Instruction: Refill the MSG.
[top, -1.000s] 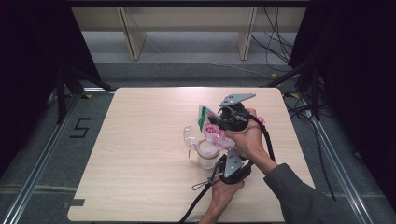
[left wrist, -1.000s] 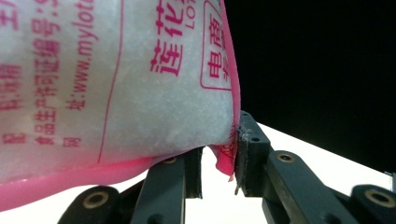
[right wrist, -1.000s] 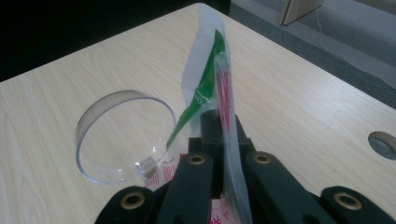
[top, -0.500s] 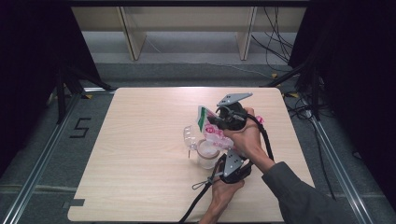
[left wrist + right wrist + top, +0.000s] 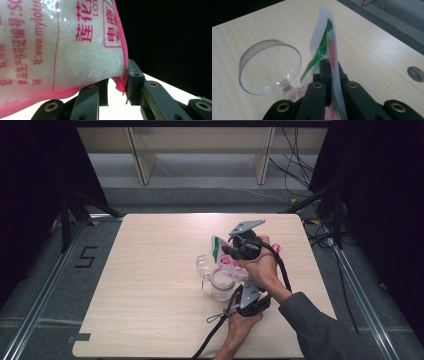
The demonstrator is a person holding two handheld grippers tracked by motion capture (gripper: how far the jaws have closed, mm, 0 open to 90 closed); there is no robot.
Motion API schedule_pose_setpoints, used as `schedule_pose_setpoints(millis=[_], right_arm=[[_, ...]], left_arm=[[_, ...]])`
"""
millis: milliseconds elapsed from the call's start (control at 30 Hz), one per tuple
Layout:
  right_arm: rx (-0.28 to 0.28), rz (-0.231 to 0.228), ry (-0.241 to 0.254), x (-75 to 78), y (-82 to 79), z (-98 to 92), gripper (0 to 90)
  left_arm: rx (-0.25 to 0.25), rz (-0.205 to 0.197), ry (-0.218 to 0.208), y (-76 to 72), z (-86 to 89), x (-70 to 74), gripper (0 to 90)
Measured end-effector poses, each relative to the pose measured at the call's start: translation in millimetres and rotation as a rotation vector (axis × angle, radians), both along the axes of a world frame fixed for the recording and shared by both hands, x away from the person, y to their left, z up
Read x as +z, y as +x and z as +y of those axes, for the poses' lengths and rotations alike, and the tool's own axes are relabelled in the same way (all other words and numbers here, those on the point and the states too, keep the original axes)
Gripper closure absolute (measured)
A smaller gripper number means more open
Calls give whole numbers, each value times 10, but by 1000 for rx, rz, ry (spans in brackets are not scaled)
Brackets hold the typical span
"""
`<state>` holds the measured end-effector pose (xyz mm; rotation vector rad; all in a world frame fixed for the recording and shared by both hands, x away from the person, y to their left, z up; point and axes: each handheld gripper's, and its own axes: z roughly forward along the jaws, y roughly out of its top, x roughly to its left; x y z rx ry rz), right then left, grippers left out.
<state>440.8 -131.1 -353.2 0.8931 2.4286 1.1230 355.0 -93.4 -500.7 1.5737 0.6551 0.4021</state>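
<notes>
pink-edged sugar bag (image 5: 62,47) pinched by both: left hand-held gripper (image 5: 117,85) low, right hand-held gripper (image 5: 331,72) atop.

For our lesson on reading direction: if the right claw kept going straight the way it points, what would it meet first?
Probably the bare table; the right claw, shut on the bag, aims past the clear lid, though depth is unclear.
</notes>
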Motion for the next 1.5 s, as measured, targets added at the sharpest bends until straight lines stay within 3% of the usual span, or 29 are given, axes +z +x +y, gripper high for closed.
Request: schedule_pose_setpoints(millis=[300, 433, 467, 500, 533, 633, 667, 700, 833, 867, 900, 1000, 1233, 1500], right_arm=[[14, 32, -28, 3, 25, 9, 900], [13, 14, -40, -23, 31, 26, 900], [8, 45, -49, -14, 19, 31, 900], [28, 11, -51, -35, 36, 38, 900], [35, 9, -53, -34, 39, 37, 900], [10, 14, -49, -37, 32, 44, 900], [17, 43, -56, -35, 28, 47, 900], [41, 19, -65, -46, 49, 44, 900], [26, 19, -56, -26, 41, 27, 900], [7, 39, -50, -25, 23, 34, 900], [22, 10, -56, -32, 44, 30, 900], [22, 32, -64, -26, 48, 27, 900], [19, 8, -70, -37, 61, 35, 900], [34, 27, -76, -43, 67, 51, 900]], left_arm=[[-7, 0, -2, -5, 5, 5, 743], [-14, 1, -6, -16, -7, 4, 743], [-14, 1, -6, -17, -9, 1, 743], [-13, 1, -6, -17, -9, 1, 743], [-14, 0, -7, -15, -7, 3, 743], [-19, 3, -11, -13, -6, 6, 743], [-21, 3, -10, -13, -7, 5, 743], [-20, 3, -9, -15, -8, 5, 743], [-26, 0, -9, -17, -8, 15, 744], [-27, -2, -9, -17, -12, 16, 744], [-26, -1, -9, -17, -16, 15, 744], [-23, 4, -12, -13, -19, 14, 744], [-27, 4, -14, -16, -19, 18, 744], [-25, 2, -14, -11, -10, 19, 744]])
